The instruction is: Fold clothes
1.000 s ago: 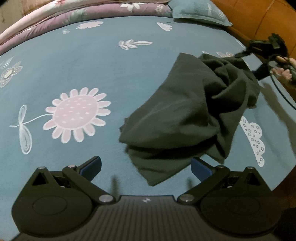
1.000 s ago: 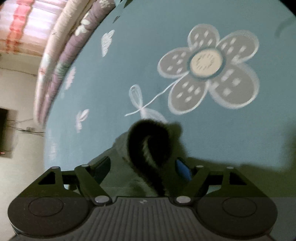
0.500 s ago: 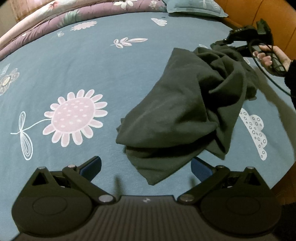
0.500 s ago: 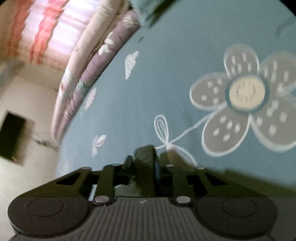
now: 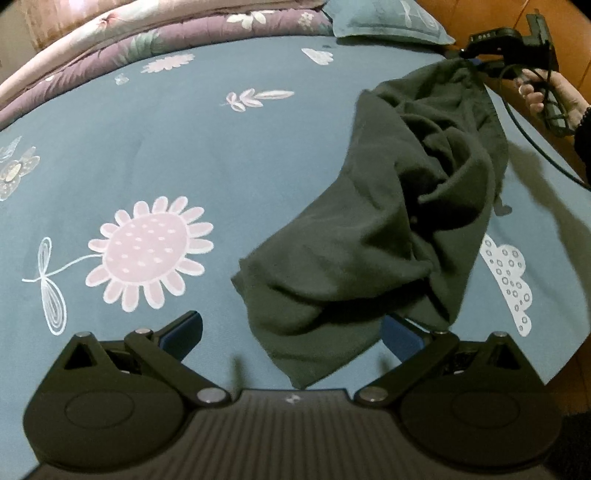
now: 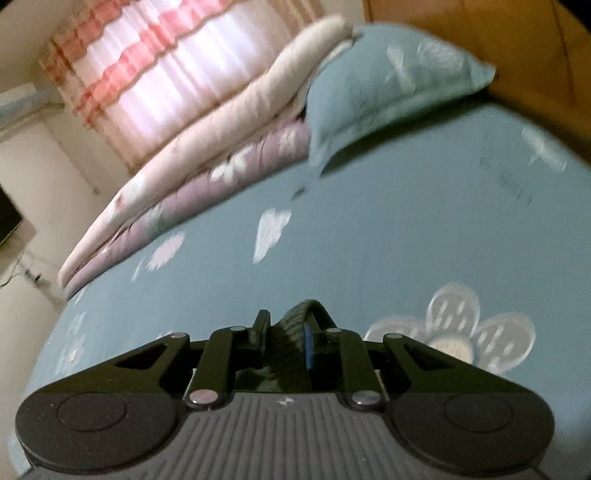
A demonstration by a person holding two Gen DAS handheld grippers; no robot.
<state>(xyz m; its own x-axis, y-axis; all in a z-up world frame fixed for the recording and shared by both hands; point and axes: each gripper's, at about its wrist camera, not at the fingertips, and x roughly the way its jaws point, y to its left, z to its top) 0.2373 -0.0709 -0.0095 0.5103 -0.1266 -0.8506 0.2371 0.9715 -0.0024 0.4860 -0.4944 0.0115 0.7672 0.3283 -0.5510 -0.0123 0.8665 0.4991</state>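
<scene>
A dark green garment (image 5: 369, 229) lies crumpled on the teal flowered bed sheet (image 5: 184, 147). Its far end is pulled up toward the upper right. There my right gripper (image 5: 476, 55), held by a hand (image 5: 546, 96), grips it. In the right wrist view the right gripper (image 6: 286, 332) is still closing its jaws, and its pads pinch a ribbed fold of the garment (image 6: 295, 317) above the sheet. My left gripper (image 5: 291, 332) stands open over the garment's near end. The cloth lies between its blue-padded fingers without touching them.
A folded pink and purple quilt (image 5: 147, 40) and a teal pillow (image 5: 384, 22) line the bed's far side. An orange headboard (image 6: 480, 48) stands at the right. The bed edge (image 5: 554, 369) drops off near the right. A black cable (image 5: 535, 147) hangs from the right gripper.
The right gripper has shut on a fold of the garment and risen, tilting up toward the quilt and curtain. The garment's far end stretched up and right. The left gripper stayed put.
</scene>
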